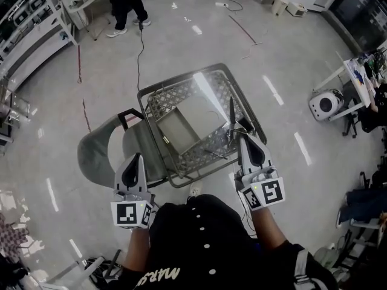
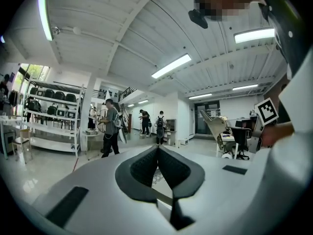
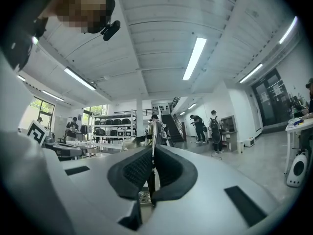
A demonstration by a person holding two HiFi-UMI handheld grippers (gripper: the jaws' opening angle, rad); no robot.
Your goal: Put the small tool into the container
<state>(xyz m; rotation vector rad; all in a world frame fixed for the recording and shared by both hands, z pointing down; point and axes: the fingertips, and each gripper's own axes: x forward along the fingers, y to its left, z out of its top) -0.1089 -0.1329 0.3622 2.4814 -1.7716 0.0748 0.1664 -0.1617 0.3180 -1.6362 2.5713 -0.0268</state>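
Holding the small tool [image 1: 231, 118] clamped in right gripper [image 1: 243, 141] above the wire basket's [image 1: 161, 99] right edge, probably lining up the drop; left gripper [image 1: 138, 157] closed on nothing, parked off its near-left corner

Pale lettering on black shirt [image 1: 205, 240]: "MAR" legible, rest cut off.

A large lab/workshop hall is indicated: a metal rack [image 2: 55, 116] w/ stored gear is seen, people [image 2: 111, 126] standing just right of it, strip lights [image 2: 171, 65] fitted overhead.
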